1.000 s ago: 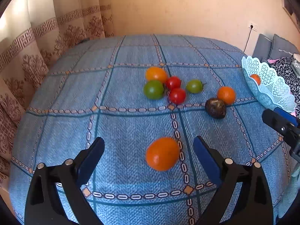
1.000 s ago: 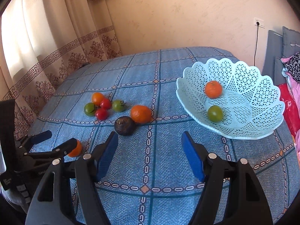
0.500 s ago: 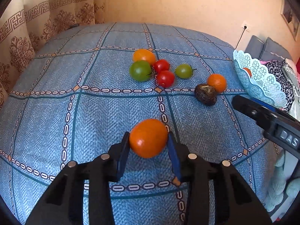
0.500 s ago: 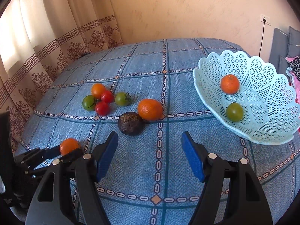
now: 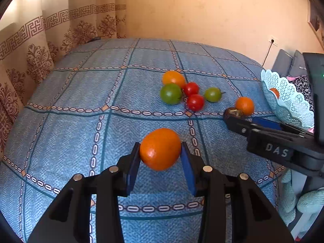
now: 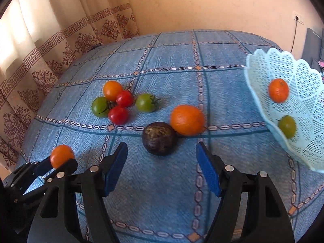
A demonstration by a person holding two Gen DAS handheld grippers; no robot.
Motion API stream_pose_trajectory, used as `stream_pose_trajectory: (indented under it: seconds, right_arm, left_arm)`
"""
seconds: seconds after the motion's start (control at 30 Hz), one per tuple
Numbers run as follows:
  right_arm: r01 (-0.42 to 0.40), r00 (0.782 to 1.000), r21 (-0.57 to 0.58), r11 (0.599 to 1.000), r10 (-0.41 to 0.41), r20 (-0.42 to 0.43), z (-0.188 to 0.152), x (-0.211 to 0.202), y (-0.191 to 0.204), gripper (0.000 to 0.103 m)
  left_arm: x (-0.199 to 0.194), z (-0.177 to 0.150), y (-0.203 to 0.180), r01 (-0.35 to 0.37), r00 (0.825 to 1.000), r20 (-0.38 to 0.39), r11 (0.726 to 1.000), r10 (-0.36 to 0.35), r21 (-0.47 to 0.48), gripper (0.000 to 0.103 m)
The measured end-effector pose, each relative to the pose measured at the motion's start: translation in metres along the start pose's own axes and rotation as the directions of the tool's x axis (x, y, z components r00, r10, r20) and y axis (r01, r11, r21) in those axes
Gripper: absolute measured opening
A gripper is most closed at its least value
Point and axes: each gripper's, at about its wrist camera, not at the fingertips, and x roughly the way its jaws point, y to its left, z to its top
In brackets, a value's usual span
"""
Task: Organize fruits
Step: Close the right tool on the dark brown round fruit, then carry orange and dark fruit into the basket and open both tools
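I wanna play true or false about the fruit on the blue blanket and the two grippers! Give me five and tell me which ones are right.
1. The left gripper is squeezing an orange fruit. True.
2. The right gripper is holding the dark wrinkly fruit. False: its jaws stand open and empty, with that fruit lying on the blanket just ahead of them.
3. The light blue basket has one orange fruit and one green fruit in it. True.
4. The two red tomatoes are inside the basket. False: they lie on the blanket in a cluster with green and orange ones.
5. The basket is empty. False: two fruits are in it.
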Motion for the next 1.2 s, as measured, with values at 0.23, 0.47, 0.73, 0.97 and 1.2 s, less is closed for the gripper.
stream_pose_trajectory:
  seconds: [0.23, 0.47, 0.73, 0.97, 1.2]
  right_arm:
    - [0.022, 1.000, -0.023, 1.000, -0.022, -0.007, 0.005, 0.016, 0.009, 0.058]
    - [0.077, 0.997, -0.087, 0.993, -0.077, 0.011, 0.005, 0.017, 0.017, 0.043]
    - [0.045, 0.998, -0.074, 0.996, -0.042, 0.039, 0.000, -0.007, 0.014, 0.043]
    - [0.025, 0.996, -0.042, 0.999, -0.021, 0.085, -0.001, -0.032, 0.006, 0.043]
    - [0.003, 0.993, -0.014, 1.000, -0.002, 0.121, -0.006, -0.052, -0.003, 0.043]
  left_arm:
    - [0.002, -0.001, 0.004, -0.011, 1.000, -0.006, 1.000, 0.011, -0.011, 0.040]
    - [0.003, -0.002, 0.003, -0.012, 1.000, -0.008, 1.000, 0.012, -0.008, 0.040]
    - [-0.003, 0.001, 0.000, -0.019, 1.000, 0.004, 1.000, 0.019, 0.002, 0.040]
    - [-0.010, 0.003, -0.004, -0.029, 0.999, 0.020, 0.999, 0.029, 0.015, 0.040]
    - [-0.018, 0.006, -0.010, -0.033, 0.999, 0.038, 0.999, 0.032, 0.028, 0.040]
